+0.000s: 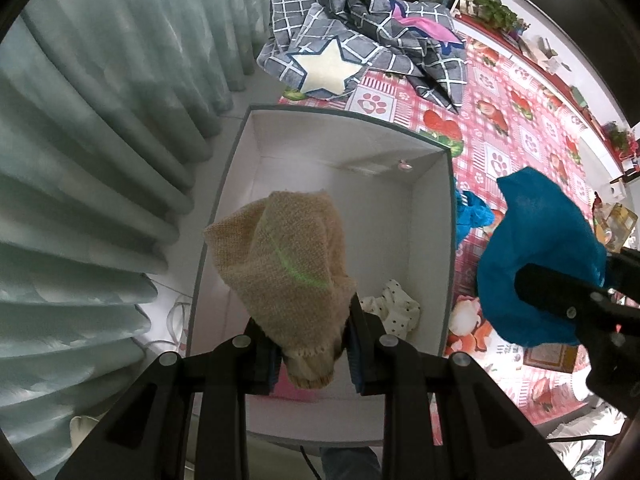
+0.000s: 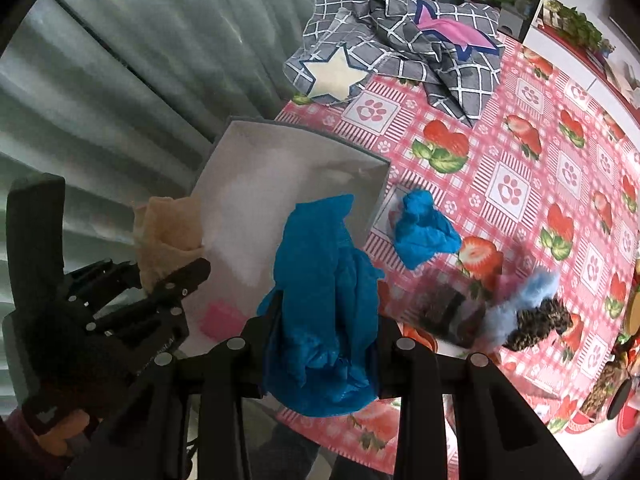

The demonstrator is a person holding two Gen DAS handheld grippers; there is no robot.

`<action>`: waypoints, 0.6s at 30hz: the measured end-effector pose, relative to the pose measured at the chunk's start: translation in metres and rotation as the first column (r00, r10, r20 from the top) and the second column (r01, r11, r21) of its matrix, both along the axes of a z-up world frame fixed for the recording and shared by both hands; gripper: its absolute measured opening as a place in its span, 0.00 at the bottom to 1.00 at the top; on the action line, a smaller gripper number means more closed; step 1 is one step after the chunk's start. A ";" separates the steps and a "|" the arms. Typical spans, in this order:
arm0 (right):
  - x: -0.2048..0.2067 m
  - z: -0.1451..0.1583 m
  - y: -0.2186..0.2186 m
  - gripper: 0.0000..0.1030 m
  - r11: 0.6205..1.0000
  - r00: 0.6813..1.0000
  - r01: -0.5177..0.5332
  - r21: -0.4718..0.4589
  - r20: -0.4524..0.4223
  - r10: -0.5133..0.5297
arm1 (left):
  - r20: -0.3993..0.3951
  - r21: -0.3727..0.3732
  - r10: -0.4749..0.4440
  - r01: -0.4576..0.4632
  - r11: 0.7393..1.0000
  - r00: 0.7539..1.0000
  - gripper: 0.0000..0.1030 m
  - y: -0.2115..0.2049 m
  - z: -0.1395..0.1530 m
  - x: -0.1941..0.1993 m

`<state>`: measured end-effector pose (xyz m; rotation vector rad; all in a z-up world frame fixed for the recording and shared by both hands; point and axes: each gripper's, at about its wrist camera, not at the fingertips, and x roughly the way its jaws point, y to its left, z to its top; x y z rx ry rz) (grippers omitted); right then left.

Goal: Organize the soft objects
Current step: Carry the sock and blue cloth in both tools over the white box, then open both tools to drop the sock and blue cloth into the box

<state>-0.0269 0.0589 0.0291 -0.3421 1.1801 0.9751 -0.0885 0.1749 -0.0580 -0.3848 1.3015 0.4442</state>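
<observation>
My left gripper (image 1: 310, 344) is shut on a beige knitted cloth (image 1: 280, 256), which hangs over the open white box (image 1: 348, 148). A white dotted cloth (image 1: 394, 308) lies at the bottom of the box, and something pink (image 1: 296, 392) shows under the beige one. In the right wrist view my right gripper (image 2: 324, 344) is shut on a bright blue cloth (image 2: 320, 300) above the box's right wall (image 2: 376, 200). That same blue cloth (image 1: 536, 256) appears at the right of the left wrist view. A second blue cloth (image 2: 424, 228) lies on the tablecloth beside the box.
A grey checked blanket with star patches (image 1: 360, 48) lies at the table's far end on the pink strawberry tablecloth (image 2: 520, 152). Pale green curtains (image 1: 100, 120) hang on the left. A light blue fluffy item (image 2: 520, 300) and a dark patterned one (image 2: 540, 320) lie to the right.
</observation>
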 end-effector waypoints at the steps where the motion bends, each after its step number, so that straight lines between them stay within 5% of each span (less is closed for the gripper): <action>1: 0.002 0.000 0.003 0.34 1.000 1.000 0.002 0.000 -0.001 -0.002 | -0.005 0.001 0.002 -0.002 1.000 1.000 0.28 0.002 -0.001 0.001; 18: 0.010 -0.010 0.034 0.34 0.999 0.999 -0.041 0.003 -0.030 0.041 | -0.053 -0.009 0.010 -0.011 1.000 0.999 0.28 0.007 -0.020 0.008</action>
